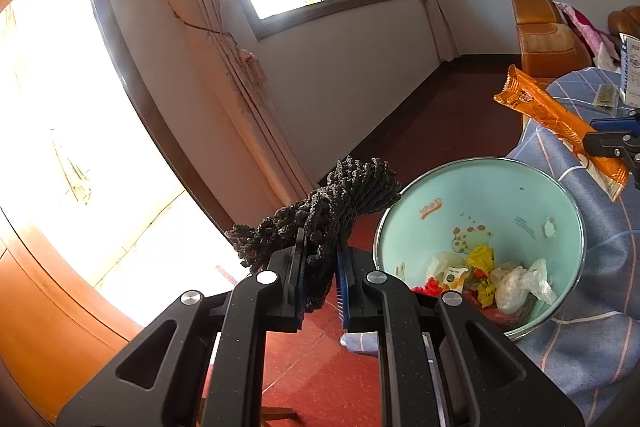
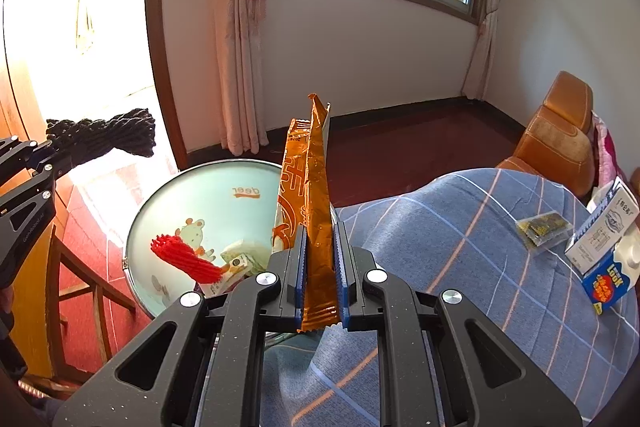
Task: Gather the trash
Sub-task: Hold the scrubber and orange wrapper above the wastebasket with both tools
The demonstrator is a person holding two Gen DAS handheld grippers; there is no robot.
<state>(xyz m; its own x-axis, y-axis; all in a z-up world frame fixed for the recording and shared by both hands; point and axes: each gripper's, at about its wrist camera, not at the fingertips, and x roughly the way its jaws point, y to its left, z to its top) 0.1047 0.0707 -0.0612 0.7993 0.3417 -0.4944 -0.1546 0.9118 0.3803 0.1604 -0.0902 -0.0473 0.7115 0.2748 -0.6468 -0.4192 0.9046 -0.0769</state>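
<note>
Two pieces of trash are in the air at once, each pinched in its own gripper above a table draped in a blue checked cloth (image 2: 460, 227). Beside the table's edge stands the pale green trash bin (image 1: 472, 187), a cartoon animal and the word "deer" printed on its inner wall, with a red mesh sleeve (image 2: 186, 259), a yellow wrapper (image 1: 482, 259) and a crumpled clear plastic bag (image 1: 520, 283) already lying in its bottom. The left gripper (image 1: 322, 271) has its jaws pressed together on a dark, knobbly bundle of cord or netting (image 1: 340, 203), which sticks out forward just left of the bin's rim and not yet over its mouth. The right gripper (image 2: 320, 267) is clamped on the lower end of a long orange snack wrapper (image 2: 304, 195), which stands upright between the pads at the near edge of the bin, over the cloth. Further right on the cloth, a blue and white carton (image 2: 604, 251) and a small clear packet with dark contents (image 2: 544, 227) are waiting. This looks like the carry-and-drop step. The next move calls for each hand to shift until its load hangs over the bin's opening, then for the jaws to part; the tall wrapper may need tilting so it falls inside rather than catching on the rim.
</note>
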